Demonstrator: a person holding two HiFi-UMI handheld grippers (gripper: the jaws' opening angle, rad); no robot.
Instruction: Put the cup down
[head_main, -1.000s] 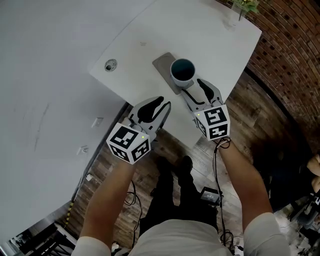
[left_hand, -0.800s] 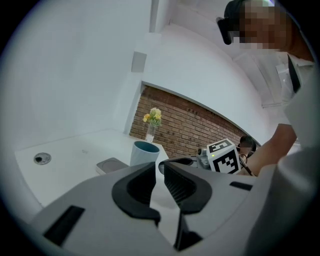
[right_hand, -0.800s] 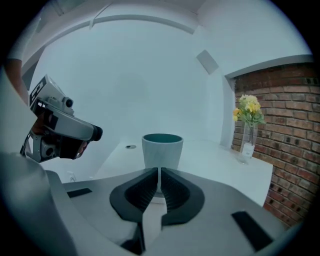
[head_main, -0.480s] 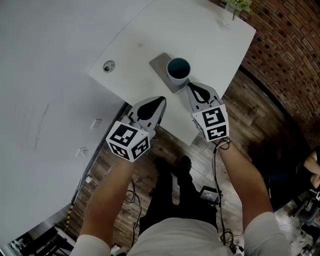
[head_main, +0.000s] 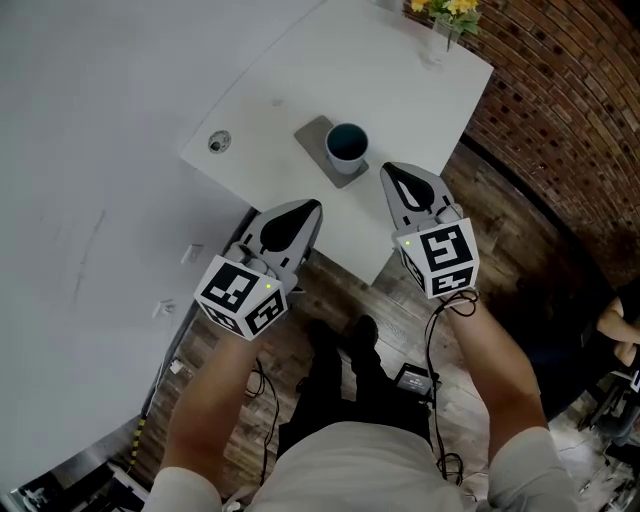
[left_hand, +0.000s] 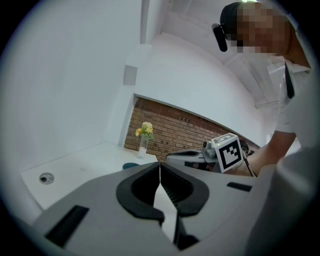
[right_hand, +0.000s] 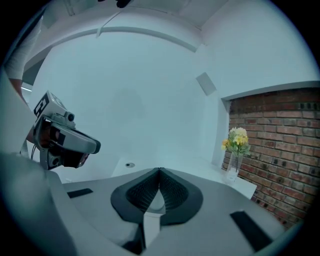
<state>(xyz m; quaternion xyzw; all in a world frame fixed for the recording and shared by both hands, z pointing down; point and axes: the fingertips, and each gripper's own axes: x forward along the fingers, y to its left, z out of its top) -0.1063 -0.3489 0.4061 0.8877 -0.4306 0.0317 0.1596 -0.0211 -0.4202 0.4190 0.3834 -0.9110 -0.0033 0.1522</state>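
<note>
Your cup (head_main: 346, 143) stands upright on a grey mat (head_main: 312, 135) on the white table (head_main: 300, 70), apart from both grippers; your left gripper (head_main: 310, 207) and right gripper (head_main: 391, 172) hover near the table's edge, jaws pressed together, empty.

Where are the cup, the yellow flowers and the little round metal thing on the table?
cup (head_main: 346, 139), head view, on its dark open top.
yellow flowers (right_hand: 238, 138), right gripper view, on the blossoms.
round metal thing (head_main: 218, 143), head view, on its middle.
</note>
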